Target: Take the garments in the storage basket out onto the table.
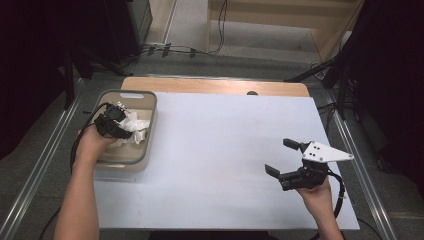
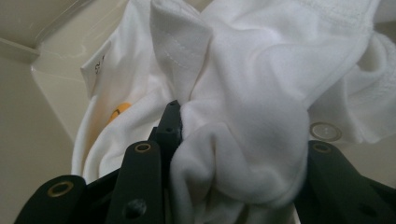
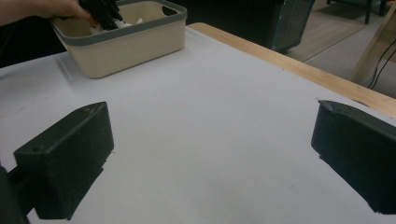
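Observation:
A crumpled white garment [image 1: 134,125] lies in a beige bin [image 1: 151,142] at the table's left. My left gripper [image 1: 112,122] reaches down into the bin and is shut on a bunched fold of the garment [image 2: 252,70], which bulges between the two black jaws of the left gripper [image 2: 243,154]. A white label [image 2: 95,67] and a yellow mark [image 2: 120,110] show on the cloth. At the right, my right gripper [image 1: 281,157] hovers over the white table top. The jaws of the right gripper [image 3: 212,154] stand wide open with nothing between them.
The bin [image 3: 135,37] has a grey rim and sits at the white sheet's [image 1: 225,150] left edge. A wooden strip [image 1: 215,86] runs along the table's far side. Cables and dark stands lie on the floor beyond.

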Demonstrator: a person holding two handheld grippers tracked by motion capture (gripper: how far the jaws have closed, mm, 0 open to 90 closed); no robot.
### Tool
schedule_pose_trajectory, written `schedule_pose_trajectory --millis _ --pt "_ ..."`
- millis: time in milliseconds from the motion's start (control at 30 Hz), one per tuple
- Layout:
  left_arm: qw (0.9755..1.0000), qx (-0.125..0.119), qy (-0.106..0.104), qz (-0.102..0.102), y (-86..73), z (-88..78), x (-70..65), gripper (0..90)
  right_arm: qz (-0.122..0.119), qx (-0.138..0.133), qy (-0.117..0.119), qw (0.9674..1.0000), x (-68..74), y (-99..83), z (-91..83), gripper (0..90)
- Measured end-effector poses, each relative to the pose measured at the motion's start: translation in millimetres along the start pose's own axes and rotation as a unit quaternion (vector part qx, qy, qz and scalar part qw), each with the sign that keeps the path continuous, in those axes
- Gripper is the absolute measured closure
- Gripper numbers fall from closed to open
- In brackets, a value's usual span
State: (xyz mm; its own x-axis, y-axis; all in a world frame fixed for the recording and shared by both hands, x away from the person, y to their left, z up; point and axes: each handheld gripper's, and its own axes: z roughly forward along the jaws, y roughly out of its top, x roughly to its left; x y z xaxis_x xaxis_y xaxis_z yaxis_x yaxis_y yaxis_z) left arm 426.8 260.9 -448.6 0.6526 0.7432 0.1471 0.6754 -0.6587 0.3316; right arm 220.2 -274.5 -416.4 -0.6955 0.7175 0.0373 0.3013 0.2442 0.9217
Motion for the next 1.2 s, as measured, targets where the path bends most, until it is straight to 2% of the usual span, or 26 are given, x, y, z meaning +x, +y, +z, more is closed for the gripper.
schedule_pose_trajectory --millis 267,633,967,1067,1200 --pt "0.9998 -0.018 -0.001 0.011 -4.8 -9.8 -2.1 58.9 0.0 -0.003 0.0 1.0 -0.8 0.1 -1.1 0.0" --pt "0.9971 -0.071 -0.017 0.021 -8.3 -30.0 -3.3 59.1 0.002 -0.006 0.001 1.0 -0.9 0.5 -2.3 0.0" --pt "0.992 -0.118 -0.039 0.021 -10.6 -45.4 -4.7 59.1 0.002 -0.007 0.0 1.0 -0.9 0.5 -2.8 0.0" --pt "0.9898 -0.132 -0.043 0.034 -11.4 -49.2 -6.4 59.1 0.002 -0.007 0.0 1.0 -0.9 0.6 -2.9 0.0" --pt "0.9867 -0.149 -0.054 0.033 -11.8 -54.5 -7.6 59.1 0.002 -0.007 0.0 1.0 -0.9 0.6 -2.7 0.0"
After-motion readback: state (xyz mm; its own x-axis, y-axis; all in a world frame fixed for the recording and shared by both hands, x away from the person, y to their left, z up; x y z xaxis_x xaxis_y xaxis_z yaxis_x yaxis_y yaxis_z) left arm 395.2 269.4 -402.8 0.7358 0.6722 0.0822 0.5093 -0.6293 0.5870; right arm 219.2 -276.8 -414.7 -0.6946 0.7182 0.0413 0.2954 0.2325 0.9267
